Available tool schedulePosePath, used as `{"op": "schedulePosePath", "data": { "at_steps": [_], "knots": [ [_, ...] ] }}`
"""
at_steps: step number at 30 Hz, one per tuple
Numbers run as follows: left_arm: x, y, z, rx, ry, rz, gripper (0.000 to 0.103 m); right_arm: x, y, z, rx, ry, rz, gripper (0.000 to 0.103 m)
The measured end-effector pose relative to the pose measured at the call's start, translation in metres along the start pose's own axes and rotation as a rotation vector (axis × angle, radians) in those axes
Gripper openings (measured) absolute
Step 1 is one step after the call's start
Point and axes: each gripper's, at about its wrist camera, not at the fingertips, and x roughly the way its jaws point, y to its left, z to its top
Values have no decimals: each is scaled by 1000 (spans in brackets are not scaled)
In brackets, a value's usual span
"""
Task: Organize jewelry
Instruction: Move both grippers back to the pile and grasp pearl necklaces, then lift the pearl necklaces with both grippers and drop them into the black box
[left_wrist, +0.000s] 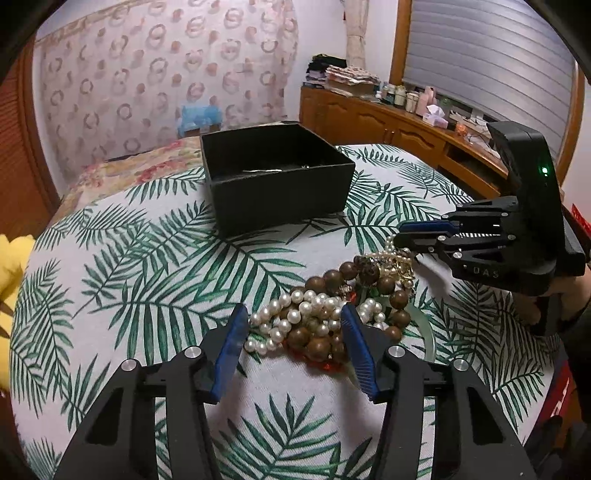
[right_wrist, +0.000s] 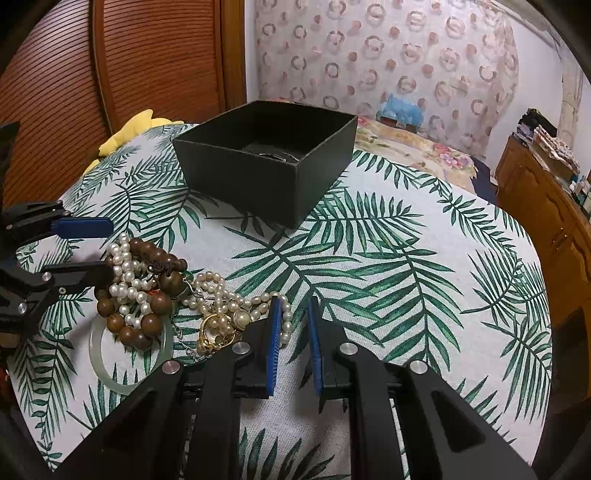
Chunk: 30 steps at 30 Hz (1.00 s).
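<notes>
Item: tangled heap of white pearl strands and brown wooden beads (left_wrist: 325, 314), centre frame | my read: light, slippery, snag-prone; I'd pinch one strand | left tongs (left_wrist: 293, 343) apart astride it | right tongs (right_wrist: 293, 345) apart, empty | black square cardboard box (left_wrist: 273, 173) above.

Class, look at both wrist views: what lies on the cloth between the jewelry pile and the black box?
Only bare leaf-print tablecloth separates the jewelry pile from the black box; both views show it.

Illumination is dim, warm indoor light from overhead. Soft shadows fall beside the black box (left_wrist: 277, 177) and under the pearls (right_wrist: 218, 295). Fisheye distortion bends the leaf-print cloth (right_wrist: 388, 258) and the walls; black vignetting fills the corners. Focus is moderate, with compression softness toward the edges. No strong glare.
</notes>
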Motion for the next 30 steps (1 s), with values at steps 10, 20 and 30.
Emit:
{"op": "schedulePosePath", "data": {
  "at_steps": [10,20,30],
  "knots": [
    [2,7,4,-7,9,-24,40,-5,0,1,-5,-8,-16,6],
    [6,16,3,-33,13,-32,16,-45,6,8,-24,-89,-7,6],
    [-1,21,7,-36,-8,-22,6,-70,10,14,-32,-141,-14,6]
  ]
}}
